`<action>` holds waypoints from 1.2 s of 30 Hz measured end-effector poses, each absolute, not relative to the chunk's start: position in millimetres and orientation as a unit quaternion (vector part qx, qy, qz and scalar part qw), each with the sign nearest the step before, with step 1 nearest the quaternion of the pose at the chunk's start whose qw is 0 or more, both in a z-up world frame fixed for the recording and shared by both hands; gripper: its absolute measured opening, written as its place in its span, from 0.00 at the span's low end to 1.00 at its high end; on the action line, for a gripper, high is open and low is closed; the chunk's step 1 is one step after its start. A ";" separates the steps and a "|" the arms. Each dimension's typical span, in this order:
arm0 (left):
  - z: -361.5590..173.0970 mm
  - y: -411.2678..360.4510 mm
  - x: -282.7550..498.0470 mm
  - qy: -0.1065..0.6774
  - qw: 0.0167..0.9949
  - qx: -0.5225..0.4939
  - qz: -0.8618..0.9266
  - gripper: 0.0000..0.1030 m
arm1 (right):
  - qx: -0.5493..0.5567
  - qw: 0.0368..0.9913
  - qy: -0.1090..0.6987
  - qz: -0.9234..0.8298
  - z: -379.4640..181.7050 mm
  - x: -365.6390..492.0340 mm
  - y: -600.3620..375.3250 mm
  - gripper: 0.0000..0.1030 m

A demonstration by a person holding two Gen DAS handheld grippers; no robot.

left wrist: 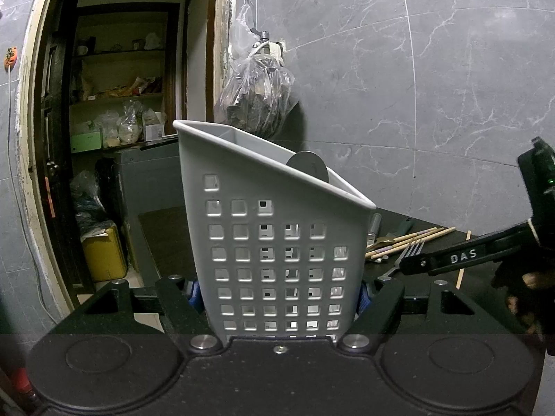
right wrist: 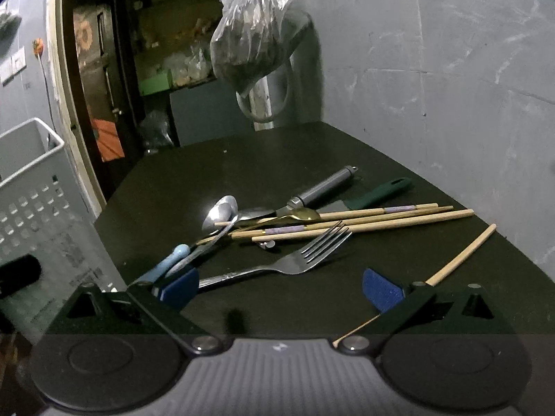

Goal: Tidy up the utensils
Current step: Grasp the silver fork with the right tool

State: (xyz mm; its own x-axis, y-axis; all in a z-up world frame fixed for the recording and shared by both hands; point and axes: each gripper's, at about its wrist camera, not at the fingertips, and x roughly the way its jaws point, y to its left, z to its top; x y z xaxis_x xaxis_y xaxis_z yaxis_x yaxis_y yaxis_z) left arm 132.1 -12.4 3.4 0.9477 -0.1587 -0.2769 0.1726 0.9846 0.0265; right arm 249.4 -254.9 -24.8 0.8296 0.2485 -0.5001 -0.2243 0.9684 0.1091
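Two grippers: left gripper (left wrist: 277, 298) clamps the caddy (left wrist: 274, 228); right gripper (right wrist: 281, 289) hangs open over the fork (right wrist: 277, 265) mid-worktop (right wrist: 242, 166)

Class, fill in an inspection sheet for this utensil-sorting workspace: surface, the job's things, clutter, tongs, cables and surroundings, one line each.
Surface: dark matte tabletop, bare toward the back.
Job's things: grey perforated plastic utensil holder standing upright; steel fork, steel spoon, wooden chopsticks, one stray chopstick, grey-handled tool and green-handled tool lying in a loose pile.
Clutter: nothing seen.
Tongs: left tongs shut on the utensil holder; right tongs open, above the fork's handle.
Cables: thin cord down the wall beside the doorway.
Surroundings: grey marble-look wall, hanging clear plastic bag, open doorway to pantry shelves.
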 end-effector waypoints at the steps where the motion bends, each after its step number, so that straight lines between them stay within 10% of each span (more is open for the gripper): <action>1: 3.6 -12.2 131.9 0.138 0.987 0.025 -0.084 0.74 | 0.017 0.956 0.268 0.121 -24.9 252.1 -253.9 1.00; 36: 3.1 -12.3 131.6 0.138 0.986 0.026 -0.084 0.74 | 0.032 0.951 0.287 0.115 -24.5 311.4 -283.4 1.00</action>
